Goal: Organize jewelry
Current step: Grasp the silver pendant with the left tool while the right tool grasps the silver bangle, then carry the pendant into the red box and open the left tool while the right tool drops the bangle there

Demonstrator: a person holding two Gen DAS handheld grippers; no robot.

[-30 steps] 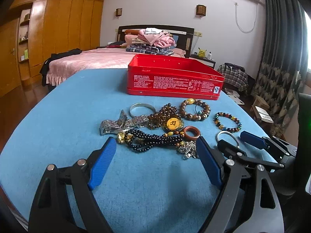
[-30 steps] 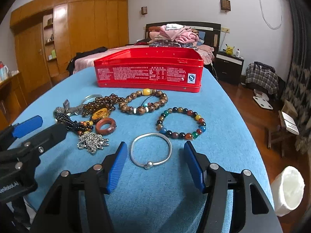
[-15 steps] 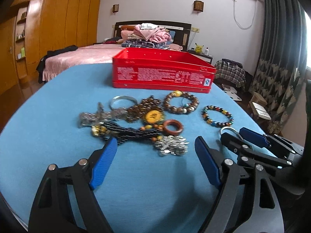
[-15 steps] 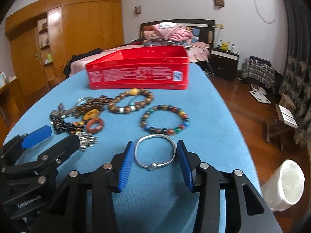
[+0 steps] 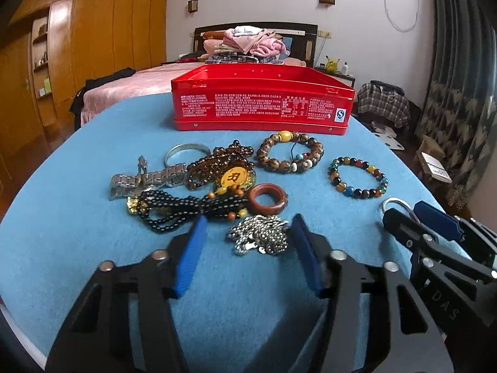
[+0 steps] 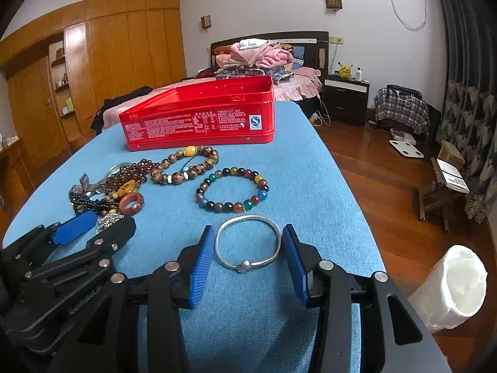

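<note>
Jewelry lies on the blue tablecloth [image 5: 77, 205] in front of an open red tin [image 5: 264, 105]. My left gripper [image 5: 248, 220] is closing around a silver filigree pendant [image 5: 261, 236]; the right pad touches it, the left pad stands clear. My right gripper [image 6: 248, 230] is shut on a silver bangle [image 6: 248, 239], both blue pads against its sides. Beyond lie a multicoloured bead bracelet [image 6: 231, 206], a brown bead bracelet [image 5: 273, 163], a red-brown ring [image 5: 267, 210], black beads [image 5: 174, 208], an amber pendant [image 5: 234, 178] and a metal watch band [image 5: 146, 180].
The two grippers sit side by side, the right gripper [image 5: 403, 209] close to the left one's right finger. A second silver bangle [image 5: 186, 149] lies near the tin. The table's right edge drops to a wooden floor with a white bin [image 6: 450, 286]. A bed stands behind.
Both grippers moved forward toward the jewelry. The left jaws narrowed around the silver pendant. The right jaws closed onto the silver bangle.
</note>
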